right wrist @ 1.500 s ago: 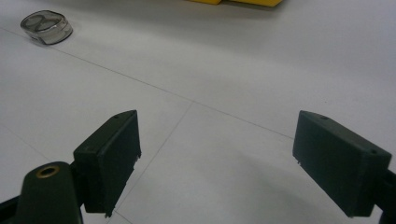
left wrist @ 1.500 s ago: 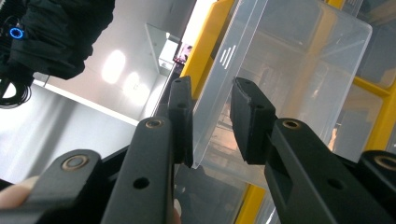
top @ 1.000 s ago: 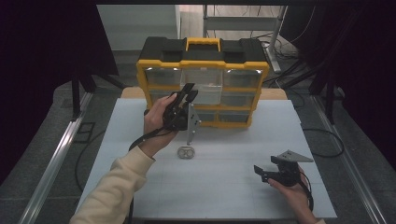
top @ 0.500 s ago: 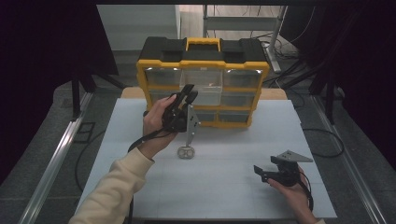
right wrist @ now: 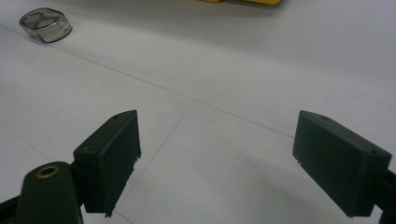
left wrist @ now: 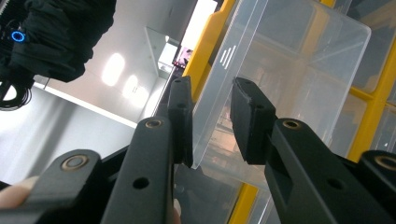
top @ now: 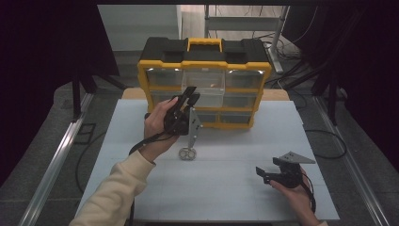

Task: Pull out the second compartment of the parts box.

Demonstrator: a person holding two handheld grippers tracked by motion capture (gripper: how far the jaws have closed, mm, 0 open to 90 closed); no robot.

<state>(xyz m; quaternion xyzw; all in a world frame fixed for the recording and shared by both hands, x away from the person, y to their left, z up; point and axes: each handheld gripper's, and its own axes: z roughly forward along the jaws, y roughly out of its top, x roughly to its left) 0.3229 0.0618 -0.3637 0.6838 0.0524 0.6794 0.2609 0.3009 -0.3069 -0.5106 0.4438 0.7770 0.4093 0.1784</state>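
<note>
White table (top: 235, 188) stands amid dark curtained surroundings.

Nothing you handle changes place across these frames. Your left hand-held gripper (top: 190, 96) keeps its jaws at the same gap on the corner of the clear drawer (top: 203, 88), and your right hand-held gripper (top: 264, 175) stays put near the tabletop's (top: 235, 188) right edge.

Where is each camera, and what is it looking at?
High view: above the person's side, looking forward and down on the white table and yellow drawer box; forearms, hands, left claw and right claw show.
Left gripper view: rides on the left claw, tilted up at the clear drawer; a fingertip shows.
Right gripper view: rides on the right claw, low over the table, toward the small round case.
Shared: that case.
</note>
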